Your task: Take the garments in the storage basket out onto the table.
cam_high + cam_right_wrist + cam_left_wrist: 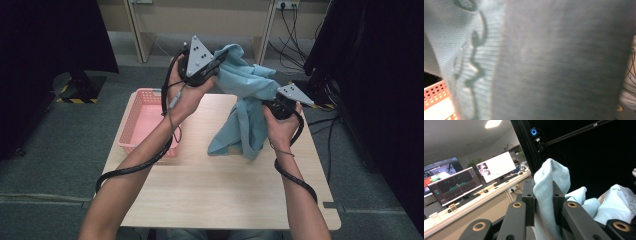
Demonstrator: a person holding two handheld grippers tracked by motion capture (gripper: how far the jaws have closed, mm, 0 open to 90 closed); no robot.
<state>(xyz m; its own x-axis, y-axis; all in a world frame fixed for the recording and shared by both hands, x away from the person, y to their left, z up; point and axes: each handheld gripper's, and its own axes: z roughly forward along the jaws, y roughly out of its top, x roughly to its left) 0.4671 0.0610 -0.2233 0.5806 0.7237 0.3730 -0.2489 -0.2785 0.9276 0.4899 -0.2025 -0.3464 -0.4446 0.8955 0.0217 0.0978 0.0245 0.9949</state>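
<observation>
A light blue garment [247, 117] hangs in the air over the wooden table [215, 185], its lower end brushing the tabletop. My left gripper [221, 56] is raised at the back, shut on a top fold of the garment [551, 172]; in the left gripper view that gripper [543, 188] pinches the cloth between both jaws. Lower and to the right, my right gripper [268, 105] presses into the side of the garment, and its jaws are buried in the folds. Cloth [561, 62] lies right against the camera in the right gripper view.
A pink perforated basket [145, 100] sits on the table's left side, and its rim [436, 93] also shows in the right gripper view. Black curtains flank the table. Cables lie on the floor at the back right. Monitors [461, 182] stand on a distant desk.
</observation>
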